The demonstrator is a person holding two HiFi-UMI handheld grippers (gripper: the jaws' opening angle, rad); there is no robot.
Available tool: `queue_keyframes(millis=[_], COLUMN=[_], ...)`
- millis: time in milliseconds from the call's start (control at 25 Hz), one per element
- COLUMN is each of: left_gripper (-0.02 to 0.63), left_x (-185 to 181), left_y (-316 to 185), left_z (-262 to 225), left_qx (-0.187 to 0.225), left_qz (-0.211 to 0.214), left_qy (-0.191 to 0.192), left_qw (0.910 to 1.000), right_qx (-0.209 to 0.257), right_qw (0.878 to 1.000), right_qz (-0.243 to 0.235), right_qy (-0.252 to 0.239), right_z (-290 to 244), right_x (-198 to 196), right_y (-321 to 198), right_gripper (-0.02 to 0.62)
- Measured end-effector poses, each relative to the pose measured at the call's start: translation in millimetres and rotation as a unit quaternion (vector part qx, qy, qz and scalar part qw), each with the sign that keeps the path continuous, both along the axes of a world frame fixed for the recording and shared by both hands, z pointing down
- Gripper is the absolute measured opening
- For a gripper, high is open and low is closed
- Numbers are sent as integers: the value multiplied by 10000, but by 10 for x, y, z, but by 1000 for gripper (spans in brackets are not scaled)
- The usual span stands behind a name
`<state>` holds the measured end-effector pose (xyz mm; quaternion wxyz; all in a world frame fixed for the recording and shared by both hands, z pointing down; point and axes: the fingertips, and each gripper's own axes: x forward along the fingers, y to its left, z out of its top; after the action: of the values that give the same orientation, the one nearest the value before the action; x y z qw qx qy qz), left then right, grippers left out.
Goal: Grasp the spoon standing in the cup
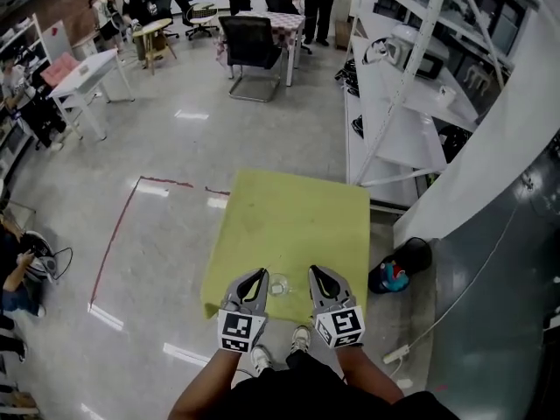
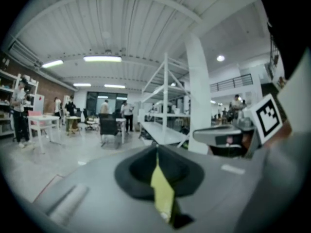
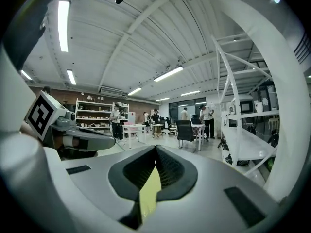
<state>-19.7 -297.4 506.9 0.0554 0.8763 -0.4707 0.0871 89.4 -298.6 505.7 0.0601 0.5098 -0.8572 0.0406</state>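
Counter: square counter (image 1: 289, 217) under a yellow-green cloth, bare except at the near edge. Everything for the task sits there, close to the person.
Left gripper: grey two-jaw left gripper (image 1: 260, 276) with a black-and-white marker cube, resting low at the counter's near edge just left of the cup. It looks parked at the start pose rather than mid-reach.
Left fingers: dark padded fingers (image 2: 136, 171) closed, tips meeting. Nothing is between them; only yellow cloth shows through the gap lower down.
Right gripper: matching grey right gripper (image 1: 316, 276) with its own marker cube, just right of the cup and level with the left one. The pair brackets the cup, so either could go in, and neither touches it.
Right fingers: ribbed dark fingers (image 3: 170, 171) shut together and holding nothing, with a yellow cloth sliver below the contact line.
Cup: small clear glass cup (image 1: 279, 285) upright on the cloth between the two gripper tips, near both, apart from both.
Spoon: too small to make out in the head view, and neither gripper view shows it; presumably in the cup. It is not grasped.
Step judged: pre-grasp. One gripper needs its fingers opened before closing on the handle.
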Motion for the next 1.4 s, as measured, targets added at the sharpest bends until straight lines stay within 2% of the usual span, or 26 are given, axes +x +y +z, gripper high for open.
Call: queue_keyframes(millis=[320,600,1040,1400], left_gripper=[12,12,14,14], left_x=[-145,-162,-47,-15], left_y=[124,191,106,31], left_z=[-616,-847,-884,-847], left_qx=[573,829,876,848], left_qz=[42,-4,68,5], left_qy=[30,137,201,247], left_qw=[9983,9965,9959,9961], right_qx=[573,709,965,887], right_qw=[9983,9972,9944,9954], right_qz=[44,-137,-252,-92], right_qy=[24,175,358,339], right_z=[-574,-704,-905,-814], right_x=[-53,-52,-64,114], right_y=[37,123,60,-32], right_gripper=[6,6,6,6])
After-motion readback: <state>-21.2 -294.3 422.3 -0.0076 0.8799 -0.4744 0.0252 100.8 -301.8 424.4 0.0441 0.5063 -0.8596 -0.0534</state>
